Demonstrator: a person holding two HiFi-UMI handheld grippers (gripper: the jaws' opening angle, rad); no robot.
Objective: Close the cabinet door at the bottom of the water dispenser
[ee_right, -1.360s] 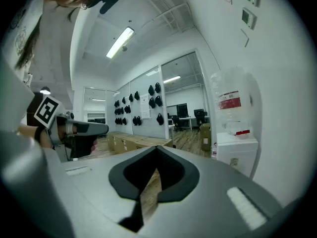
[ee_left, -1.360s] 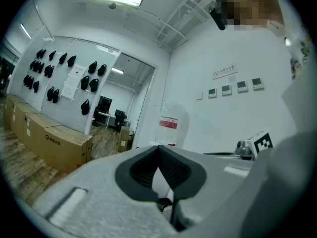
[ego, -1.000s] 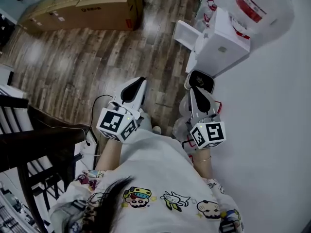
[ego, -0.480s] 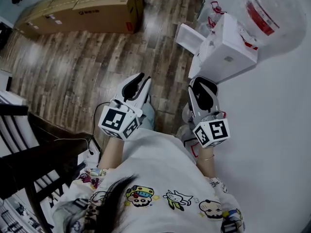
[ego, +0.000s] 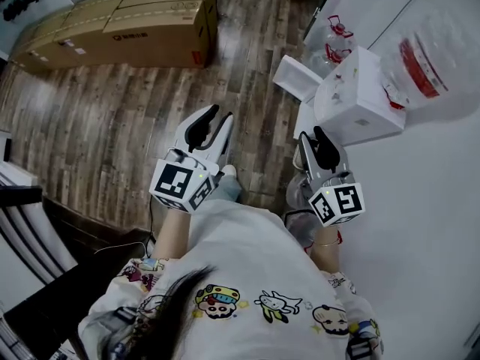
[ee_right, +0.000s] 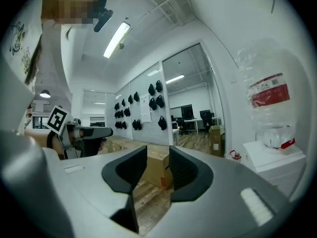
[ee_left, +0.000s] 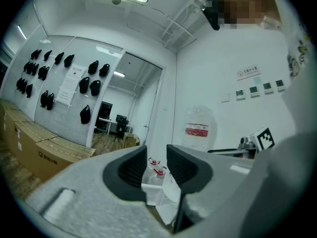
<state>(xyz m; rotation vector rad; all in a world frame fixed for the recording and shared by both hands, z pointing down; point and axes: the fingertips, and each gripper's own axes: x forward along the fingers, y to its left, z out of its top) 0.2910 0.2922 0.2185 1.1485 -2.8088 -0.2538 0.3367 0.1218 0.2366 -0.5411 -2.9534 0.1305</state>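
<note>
The white water dispenser [ego: 358, 100] stands against the wall at the upper right with a clear bottle [ego: 427, 58] on top. Its bottom cabinet door [ego: 295, 77] hangs open, swung out to the left over the floor. My left gripper [ego: 215, 118] is held left of the door; its jaws have just been opening, and nothing is between them. My right gripper [ego: 317, 139] hovers just below the dispenser's base, its jaws also just opened and empty. In the left gripper view the gripper [ee_left: 157, 168] points at the door [ee_left: 152, 192] and bottle [ee_left: 198, 128]. The right gripper [ee_right: 158, 168] view shows the dispenser [ee_right: 275, 157] at the right.
Long cardboard boxes [ego: 127, 21] lie on the wooden floor at the upper left. Spare bottles with red handles [ego: 337, 32] stand behind the dispenser. A dark chair [ego: 45, 276] is at the lower left. The white wall [ego: 427, 223] runs along the right.
Both grippers' jaws have gone from shut to parted. The dispenser, door and boxes have slid lower in the head view, so I and both grippers are nearer to them.
</note>
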